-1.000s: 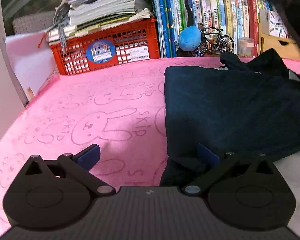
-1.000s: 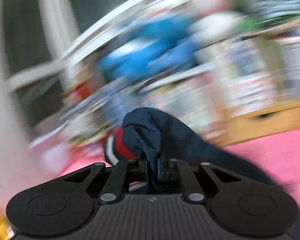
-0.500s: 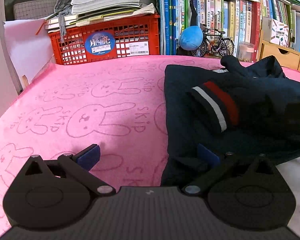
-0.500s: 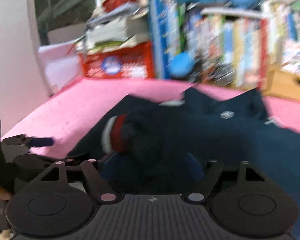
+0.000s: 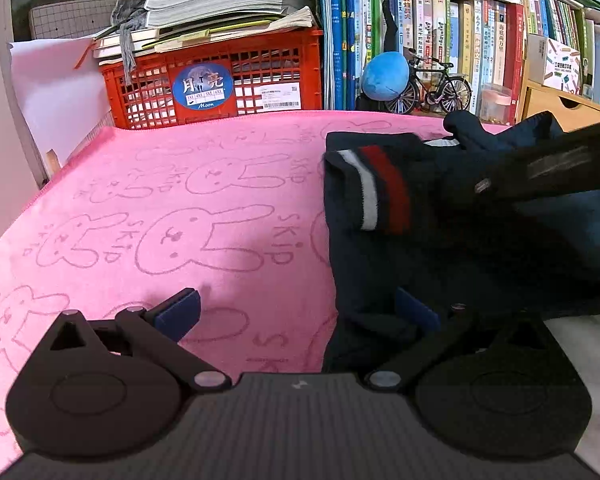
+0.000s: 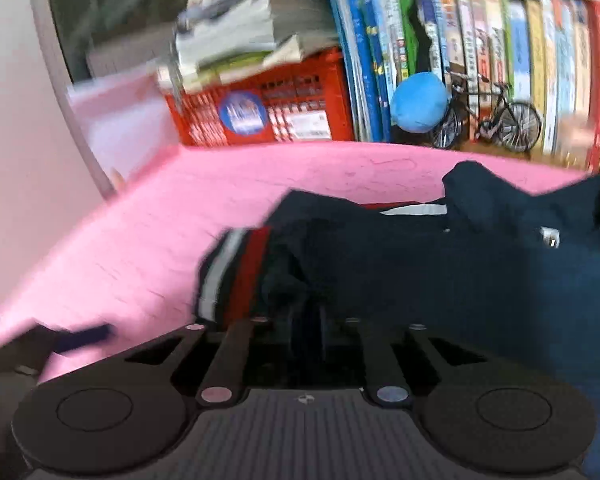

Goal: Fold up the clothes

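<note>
A crowded bookshelf point(image 5: 472, 32) of upright books backs the scene, with a red plastic crate point(image 5: 216, 84) stacked with papers to the left of it, a blue ball-like toy point(image 5: 384, 76) and a small model bicycle point(image 5: 440, 88) standing at the shelf's foot. In front of these stretches the surface, covered by a pink towel point(image 5: 160, 208) printed with rabbit outlines and the word SKIP. The dark navy garment point(image 5: 480, 256) lies on the right part of that towel, partly folded over itself, its cuff with a white and a red stripe point(image 5: 384, 192) turned up on top near the garment's left edge; a collar or loose end rises at its far side near the bicycle. The left gripper point(image 5: 300, 312) sits low at the near edge with its jaws spread wide: one blue pad rests over bare pink towel, the other lies against the garment's near left corner, and nothing is pinched between them. The right gripper point(image 6: 306, 320) is over the garment just behind the striped cuff, seen from the left wrist view as a dark blurred bar crossing in from the right. Its jaws have just been closing and now stand close together, with dark cloth bunched in the shadow between them; the picture is too blurred and dark there to tell whether the pads actually press on the cloth.
</note>
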Demonstrator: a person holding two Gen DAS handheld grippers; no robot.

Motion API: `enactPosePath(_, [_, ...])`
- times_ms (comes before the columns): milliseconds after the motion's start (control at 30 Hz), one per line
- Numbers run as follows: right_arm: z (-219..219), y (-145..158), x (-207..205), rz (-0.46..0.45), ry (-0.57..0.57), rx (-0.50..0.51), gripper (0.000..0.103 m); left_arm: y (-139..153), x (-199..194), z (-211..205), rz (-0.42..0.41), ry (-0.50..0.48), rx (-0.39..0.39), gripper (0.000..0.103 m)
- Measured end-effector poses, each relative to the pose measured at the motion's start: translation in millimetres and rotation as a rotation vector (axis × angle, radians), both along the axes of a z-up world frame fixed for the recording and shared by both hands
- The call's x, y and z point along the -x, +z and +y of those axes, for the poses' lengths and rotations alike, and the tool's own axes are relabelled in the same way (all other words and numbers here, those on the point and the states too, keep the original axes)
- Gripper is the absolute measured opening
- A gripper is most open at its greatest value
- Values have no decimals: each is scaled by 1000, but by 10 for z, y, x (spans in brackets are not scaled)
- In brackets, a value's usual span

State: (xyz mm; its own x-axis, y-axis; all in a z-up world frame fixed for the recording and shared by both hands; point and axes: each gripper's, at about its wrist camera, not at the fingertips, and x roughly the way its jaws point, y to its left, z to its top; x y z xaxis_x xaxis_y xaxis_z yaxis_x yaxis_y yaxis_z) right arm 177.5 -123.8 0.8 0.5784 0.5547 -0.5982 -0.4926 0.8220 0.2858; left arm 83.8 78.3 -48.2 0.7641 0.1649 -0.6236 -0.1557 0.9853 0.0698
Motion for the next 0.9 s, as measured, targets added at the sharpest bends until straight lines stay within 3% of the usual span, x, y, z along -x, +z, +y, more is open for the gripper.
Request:
enactPosePath(33, [-120, 25, 57, -16, -2, -21, 39, 1, 0, -1, 0, 0, 0, 103])
enactPosePath(67, [-235, 49, 126, -44, -15, -20, 57, 1, 0, -4, 0, 0, -2, 103])
enactPosePath(100, [-353, 71, 191, -79, -38, 0, 65, 3, 1, -9, 0, 0, -7, 103])
enactPosePath(200, [-669, 10, 296, -135, -128, 121, 65, 8, 5, -29, -2, -1, -25, 103])
enactPosePath(300, [-1144, -152, 343, -107, -288, 232, 64, 12, 8, -46, -4, -2, -41, 103])
enactPosePath(433, [-1754, -134, 581, -134, -453, 190, 63, 17, 8, -76, -7, -2, -66, 103])
enactPosePath(467, [-1863, -106, 663, -153, -483, 184, 68, 17, 8, -84, -7, -3, -74, 103])
enactPosePath(500, [-1937, -95, 713, -162, -517, 204, 72, 18, 9, -95, -8, -3, -82, 103])
enactPosePath(600, [-2104, -233, 722, -145, -586, 301, 73, 17, 13, -119, -11, -5, -101, 103])
enactPosePath(767, [-2291, -158, 1028, -187, -604, 236, 75, 50, 78, -90, -21, 14, -88, 103])
enactPosePath(900, [-2468, -66, 1192, -215, -642, 257, 81, 275, 207, -118, -52, 1, -115, 103])
